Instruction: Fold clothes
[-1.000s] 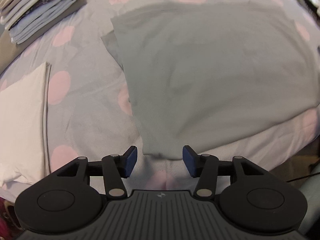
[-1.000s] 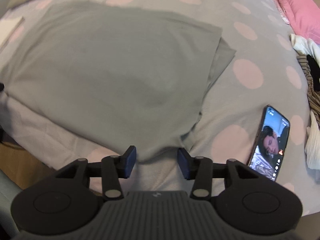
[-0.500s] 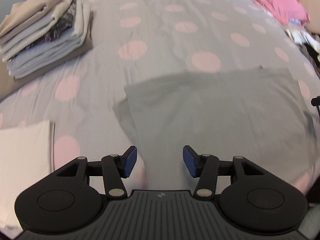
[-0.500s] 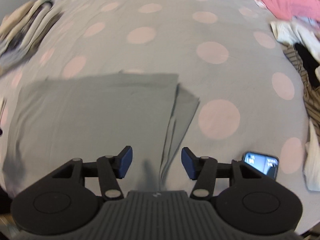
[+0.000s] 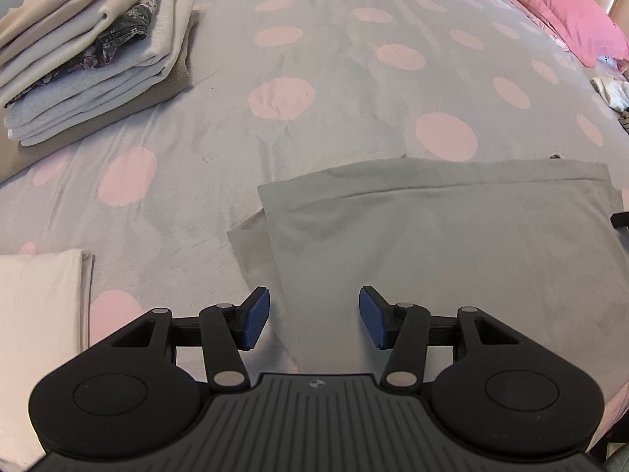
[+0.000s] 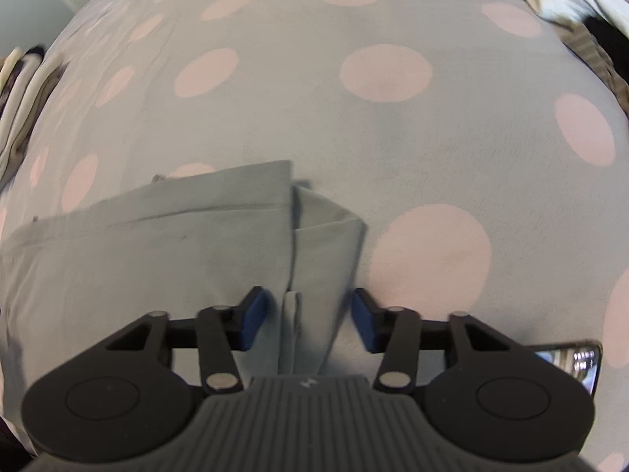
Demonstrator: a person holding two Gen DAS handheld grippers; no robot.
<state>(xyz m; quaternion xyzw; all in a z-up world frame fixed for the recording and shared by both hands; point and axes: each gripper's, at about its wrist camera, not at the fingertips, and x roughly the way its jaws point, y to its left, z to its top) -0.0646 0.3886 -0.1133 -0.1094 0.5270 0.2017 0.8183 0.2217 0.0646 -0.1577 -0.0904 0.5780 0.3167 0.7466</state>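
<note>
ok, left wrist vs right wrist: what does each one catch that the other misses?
Left wrist only: the cream cloth and the pink pillow. Right wrist only: a phone by the right gripper. Both: the grey garment on the spotted bedsheet, and the stack of folded clothes. The left gripper is open too.

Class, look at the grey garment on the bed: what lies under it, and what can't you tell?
The grey garment lies flat on the polka-dot bedsheet, with a folded sleeve sticking out from under its left edge. Whether anything else lies beneath is hidden by the fabric.
</note>
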